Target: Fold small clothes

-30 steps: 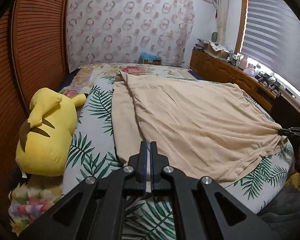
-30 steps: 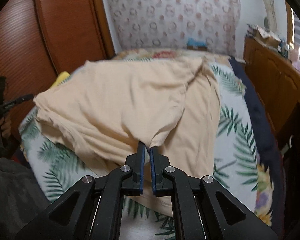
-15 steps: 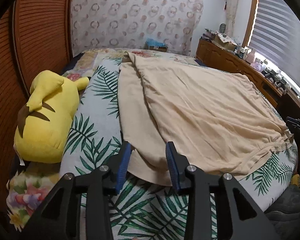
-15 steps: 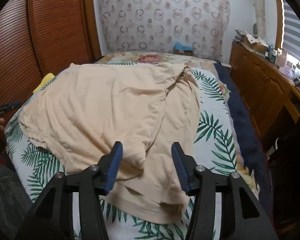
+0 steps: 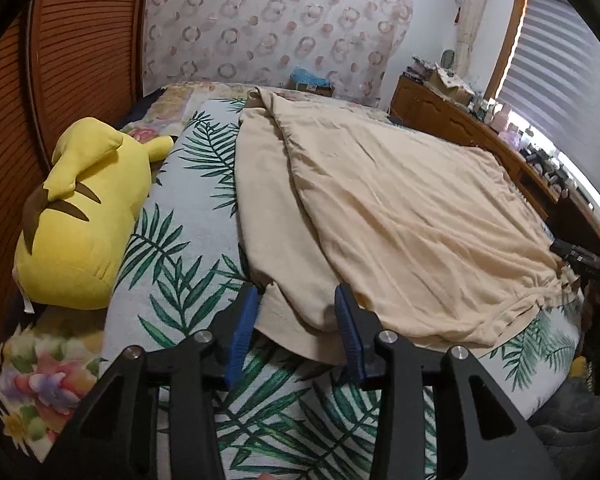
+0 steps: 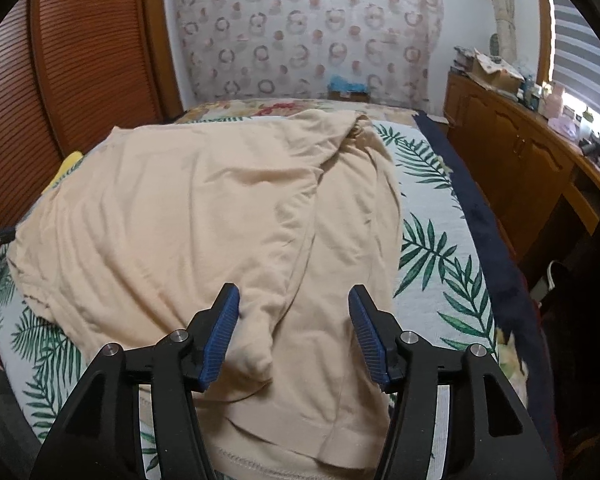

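A beige garment [image 5: 400,216] lies on the palm-leaf bedspread [image 5: 180,264], with one half folded over the other. My left gripper [image 5: 296,304] hovers over its near left corner; the jaws are opening, and the cloth lies loose beneath and between them, untouched by the pads. In the right wrist view the same garment [image 6: 188,216] fills the middle. My right gripper [image 6: 294,300] stands over its near folded edge, jaws opening, with the fold below the gap and not pinched. The right gripper [image 5: 576,256] also shows at the garment's far right corner.
A yellow plush toy [image 5: 80,216] and a floral pillow [image 5: 40,380] lie along the bed's left side by louvred wooden doors [image 5: 80,40]. A cluttered wooden dresser [image 6: 520,152] runs along the right under window blinds. A navy blanket edge [image 6: 480,216] borders the bed.
Both grippers went from shut on the garment's edge to open. The cloth dropped from them and now lies flat on the bed, with the folded half settled.
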### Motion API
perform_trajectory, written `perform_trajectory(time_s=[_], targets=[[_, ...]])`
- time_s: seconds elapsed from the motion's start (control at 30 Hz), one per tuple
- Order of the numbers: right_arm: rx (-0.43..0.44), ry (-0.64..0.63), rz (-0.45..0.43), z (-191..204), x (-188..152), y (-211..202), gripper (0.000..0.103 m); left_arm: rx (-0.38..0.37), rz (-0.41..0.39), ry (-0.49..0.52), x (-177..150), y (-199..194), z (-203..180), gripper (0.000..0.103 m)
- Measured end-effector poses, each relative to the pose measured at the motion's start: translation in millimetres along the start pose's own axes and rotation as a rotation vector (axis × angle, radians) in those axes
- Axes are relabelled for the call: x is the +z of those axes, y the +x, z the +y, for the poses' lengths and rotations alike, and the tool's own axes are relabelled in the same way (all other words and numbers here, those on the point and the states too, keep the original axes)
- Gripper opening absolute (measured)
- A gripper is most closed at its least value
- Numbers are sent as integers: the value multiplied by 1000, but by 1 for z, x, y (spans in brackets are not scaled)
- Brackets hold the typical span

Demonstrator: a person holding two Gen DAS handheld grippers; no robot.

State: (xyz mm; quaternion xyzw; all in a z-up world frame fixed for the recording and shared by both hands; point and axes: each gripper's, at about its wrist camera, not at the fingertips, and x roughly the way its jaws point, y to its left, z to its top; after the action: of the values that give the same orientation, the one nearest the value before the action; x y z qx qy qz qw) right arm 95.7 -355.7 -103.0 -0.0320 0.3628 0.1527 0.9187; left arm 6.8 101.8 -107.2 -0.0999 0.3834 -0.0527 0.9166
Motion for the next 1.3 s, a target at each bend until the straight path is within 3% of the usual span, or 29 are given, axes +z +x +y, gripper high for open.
perform_trajectory(time_s=[0.17,0.3,0.57,0.77,1.0,1.3], targets=[[-6,14,39,1,-6,10,60,-25,12,5,2,0,-4,43],[-1,28,27,-3,-8,7,63,-5,58,18,1,10,-11,45],[44,77,9,-10,-9,4,63,30,54,-13,5,15,-14,47],[37,65,13,-13,-10,3,63,-18,59,-58,10,19,-12,47],[36,65,13,-13,-10,3,63,-155,72,-94,11,19,-14,47],[36,65,13,-13,-10,3,63,-105,86,-49,20,30,-31,47]])
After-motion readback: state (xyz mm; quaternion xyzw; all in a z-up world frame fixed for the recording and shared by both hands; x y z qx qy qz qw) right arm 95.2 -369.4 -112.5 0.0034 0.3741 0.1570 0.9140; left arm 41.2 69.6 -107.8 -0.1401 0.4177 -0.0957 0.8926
